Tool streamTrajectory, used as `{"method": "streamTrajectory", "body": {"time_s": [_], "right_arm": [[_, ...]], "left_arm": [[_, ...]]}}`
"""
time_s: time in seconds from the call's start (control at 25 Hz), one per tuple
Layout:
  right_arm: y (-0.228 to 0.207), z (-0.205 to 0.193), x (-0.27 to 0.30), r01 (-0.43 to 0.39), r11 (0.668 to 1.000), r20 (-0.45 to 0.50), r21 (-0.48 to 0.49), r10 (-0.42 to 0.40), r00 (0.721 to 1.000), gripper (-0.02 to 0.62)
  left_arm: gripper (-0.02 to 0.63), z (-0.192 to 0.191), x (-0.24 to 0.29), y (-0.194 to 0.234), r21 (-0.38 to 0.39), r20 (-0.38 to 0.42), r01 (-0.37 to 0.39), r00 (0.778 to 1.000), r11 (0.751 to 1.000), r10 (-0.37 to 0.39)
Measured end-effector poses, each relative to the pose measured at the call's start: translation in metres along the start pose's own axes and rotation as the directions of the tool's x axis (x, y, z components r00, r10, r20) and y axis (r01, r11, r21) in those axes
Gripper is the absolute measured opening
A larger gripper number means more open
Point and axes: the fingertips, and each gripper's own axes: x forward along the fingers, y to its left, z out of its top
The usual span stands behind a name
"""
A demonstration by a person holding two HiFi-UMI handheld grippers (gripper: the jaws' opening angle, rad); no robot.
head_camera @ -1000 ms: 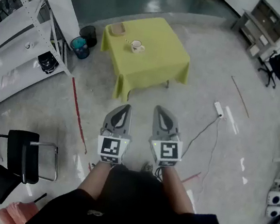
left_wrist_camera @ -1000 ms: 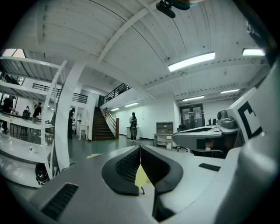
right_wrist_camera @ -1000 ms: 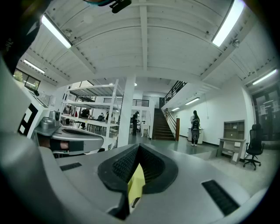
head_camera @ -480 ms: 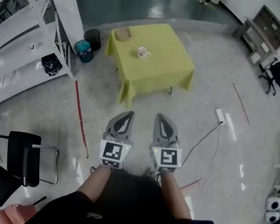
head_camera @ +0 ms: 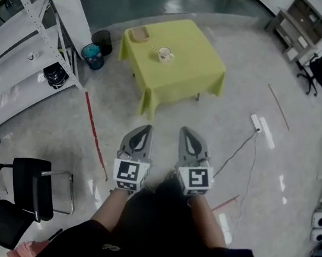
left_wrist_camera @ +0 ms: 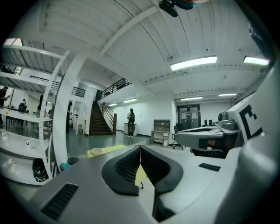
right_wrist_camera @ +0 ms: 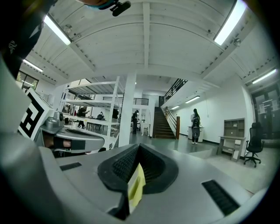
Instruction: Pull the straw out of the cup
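A small table under a yellow cloth [head_camera: 184, 74] stands on the floor well ahead of me. Near its far side sits a white cup [head_camera: 164, 53] with a thin straw, too small to make out clearly. My left gripper [head_camera: 143, 129] and right gripper [head_camera: 187, 133] are held side by side over the floor, short of the table, both pointing at it. Each has its jaws pressed together with nothing between them. In the left gripper view the left gripper [left_wrist_camera: 140, 148] is shut, and a sliver of yellow cloth [left_wrist_camera: 140, 176] shows past it. The right gripper [right_wrist_camera: 139, 147] is likewise shut.
A tan tray [head_camera: 140, 33] lies at the table's far left corner. White shelving [head_camera: 22, 56] runs along the left, with a blue bucket [head_camera: 91, 55] and a black bin [head_camera: 103, 39] beside it. A black chair [head_camera: 29, 186] stands near left; a power strip [head_camera: 256, 122] and its cable lie right.
The head view has swayed slightly, so the table sits a little higher in frame than half a second ago. Both grippers keep the same side-by-side pose, still shut.
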Motion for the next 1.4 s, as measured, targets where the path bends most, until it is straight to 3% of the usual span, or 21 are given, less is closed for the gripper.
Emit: {"method": "streamTrajectory", "body": {"time_s": [0.36, 0.56, 1.0, 1.4], "right_arm": [[-0.031, -0.013, 0.053, 0.008, 0.999, -0.021, 0.046, -0.007, 1.0, 0.015], [-0.053, -0.015, 0.106, -0.073, 0.995, -0.032, 0.072, 0.075, 0.997, 0.015], [-0.134, -0.027, 0.231, -0.152, 0.985, -0.05, 0.084, 0.157, 0.986, 0.015], [-0.187, -0.04, 0.289, -0.225, 0.969, -0.066, 0.102, 0.232, 0.97, 0.015]], "left_arm": [[0.044, -0.016, 0.048, 0.022, -0.004, -0.058, 0.003, 0.998, 1.0, -0.004], [0.044, -0.021, 0.099, 0.048, -0.02, -0.103, -0.025, 0.994, 0.999, 0.023], [0.044, -0.019, 0.242, 0.074, -0.05, -0.199, -0.035, 0.98, 0.998, 0.025], [0.044, -0.025, 0.324, 0.08, -0.033, -0.247, -0.05, 0.968, 0.998, 0.041]]}}
